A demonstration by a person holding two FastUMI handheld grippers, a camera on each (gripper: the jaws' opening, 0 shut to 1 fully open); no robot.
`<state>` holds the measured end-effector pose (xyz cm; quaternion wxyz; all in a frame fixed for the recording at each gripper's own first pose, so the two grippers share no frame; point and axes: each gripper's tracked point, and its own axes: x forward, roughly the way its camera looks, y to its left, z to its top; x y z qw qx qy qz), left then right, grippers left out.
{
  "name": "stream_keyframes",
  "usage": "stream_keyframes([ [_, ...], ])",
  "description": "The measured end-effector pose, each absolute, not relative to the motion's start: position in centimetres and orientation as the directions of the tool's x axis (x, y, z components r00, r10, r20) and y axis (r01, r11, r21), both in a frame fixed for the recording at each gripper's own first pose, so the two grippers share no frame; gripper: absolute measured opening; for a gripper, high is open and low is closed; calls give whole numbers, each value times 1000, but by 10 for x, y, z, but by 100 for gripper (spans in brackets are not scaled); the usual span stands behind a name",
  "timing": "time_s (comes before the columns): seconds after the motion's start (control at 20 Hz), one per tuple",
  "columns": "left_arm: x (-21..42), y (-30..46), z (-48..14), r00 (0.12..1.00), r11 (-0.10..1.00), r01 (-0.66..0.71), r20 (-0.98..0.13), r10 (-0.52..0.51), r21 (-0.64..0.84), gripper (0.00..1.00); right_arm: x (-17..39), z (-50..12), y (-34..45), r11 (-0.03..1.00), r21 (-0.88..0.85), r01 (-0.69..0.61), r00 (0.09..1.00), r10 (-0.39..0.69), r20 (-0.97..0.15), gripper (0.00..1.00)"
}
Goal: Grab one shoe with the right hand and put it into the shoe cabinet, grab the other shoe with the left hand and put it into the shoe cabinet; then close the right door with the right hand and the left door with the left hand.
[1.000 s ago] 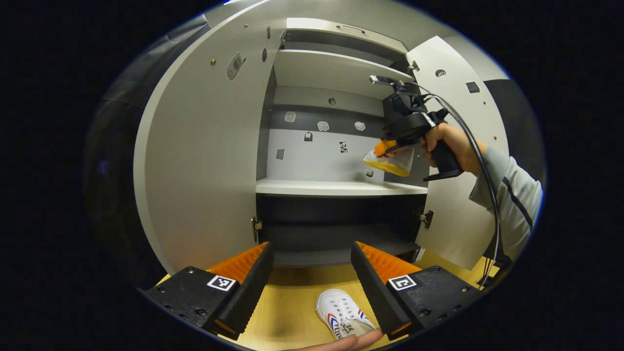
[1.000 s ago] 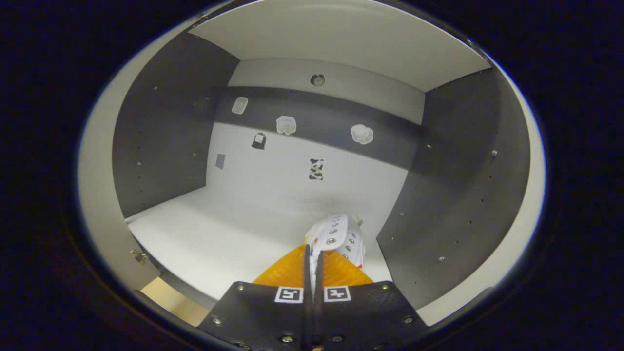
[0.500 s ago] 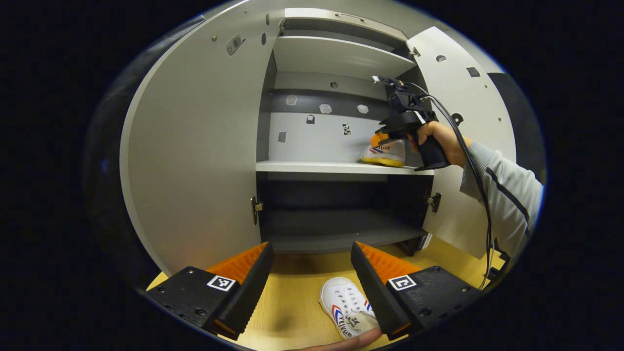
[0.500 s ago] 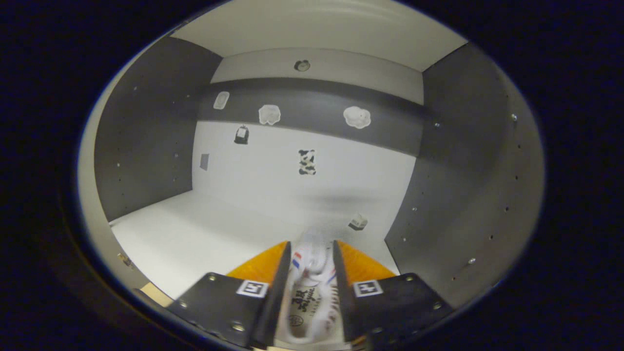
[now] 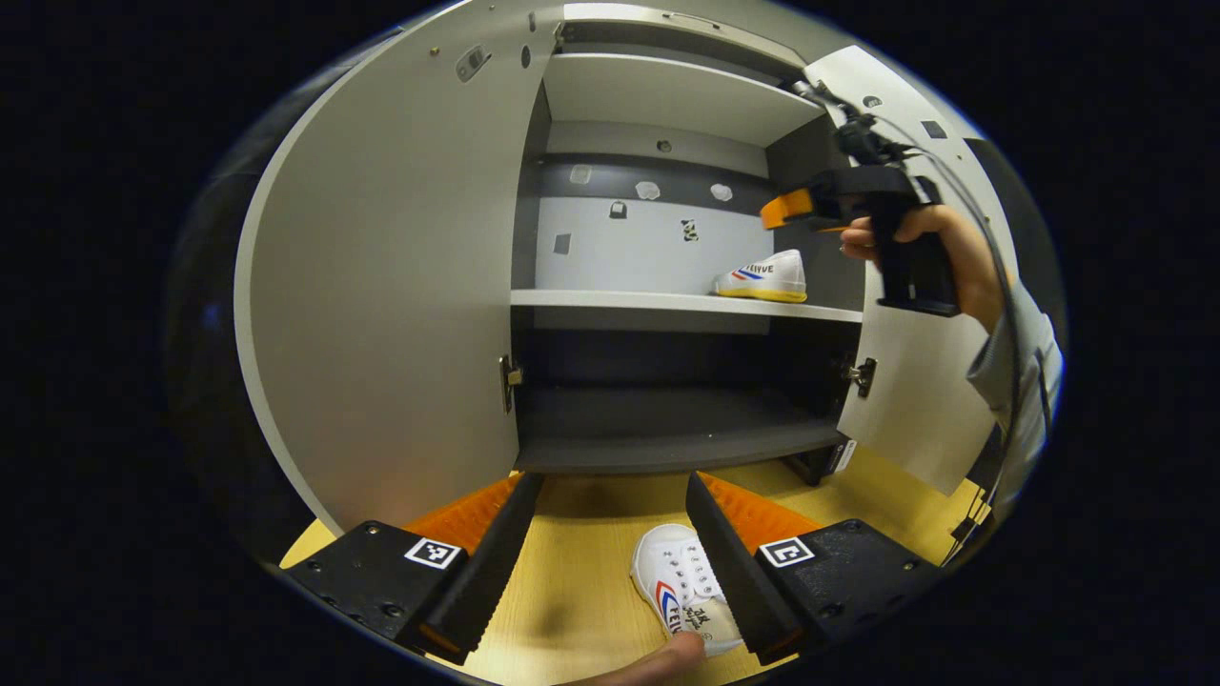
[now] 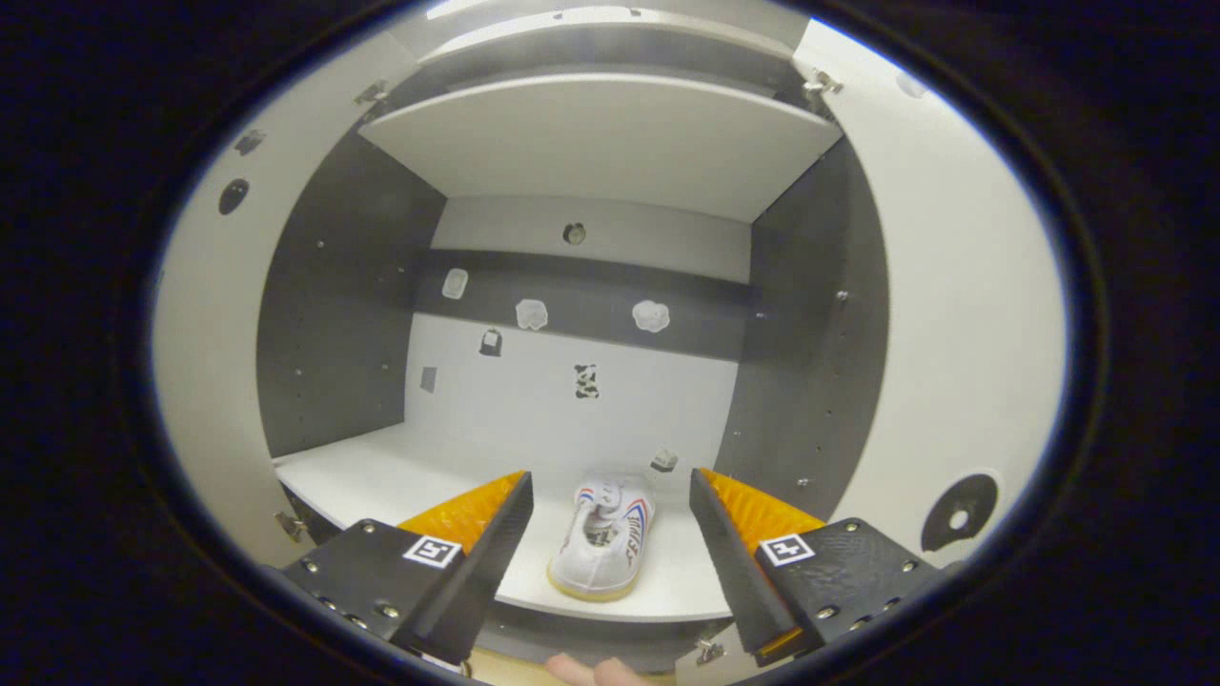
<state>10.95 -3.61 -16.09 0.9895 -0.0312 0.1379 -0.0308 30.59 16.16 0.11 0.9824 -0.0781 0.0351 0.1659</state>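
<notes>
One white shoe [image 6: 602, 538] lies on the middle shelf [image 5: 620, 301] of the shoe cabinet [image 5: 534, 238], at the shelf's right end, free of any grip. The right gripper [image 6: 610, 543] hangs in front of that shelf with its fingers spread wide, holding nothing. The other shoe [image 5: 684, 591] lies on the wooden floor [image 5: 572, 591] before the cabinet, beside the wide-open, empty left gripper [image 5: 605, 562]. Both cabinet doors stand open.
</notes>
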Motion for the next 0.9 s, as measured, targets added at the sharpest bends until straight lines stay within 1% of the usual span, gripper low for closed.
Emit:
stream_keyframes([
  [0.25,99,-48,-205,924,991,82,-364,-115,-105,99,230,12,138,942,-105,-318,948,318,-12,98],
  [0.3,95,-51,-217,911,990,82,-395,-119,-112,98,214,12,131,948,-79,-308,951,308,-16,98],
  [0.35,92,-56,-231,897,989,92,-421,-133,-117,98,200,7,119,959,-74,-275,961,275,-18,98],
  [0.45,85,-65,-253,866,986,109,-475,-156,-124,99,175,5,95,967,-116,-227,974,227,-11,98],
  [0.5,81,-73,-263,851,982,132,-493,-181,-134,99,162,3,92,967,-114,-227,974,229,-3,98],
  [0.6,73,-86,-282,814,975,160,-538,-220,-156,98,134,-8,93,961,-68,-270,963,270,-9,98],
  [0.7,70,-91,-302,783,975,170,-581,-222,-144,99,113,-23,86,956,-47,-288,957,288,-23,98],
  [0.8,70,-90,-319,759,979,165,-618,-205,-122,99,99,-36,66,966,-80,-246,969,244,-25,97],
  [0.9,69,-95,-333,729,976,183,-651,-213,-114,99,86,-48,53,973,-97,-208,978,207,-19,98],
])
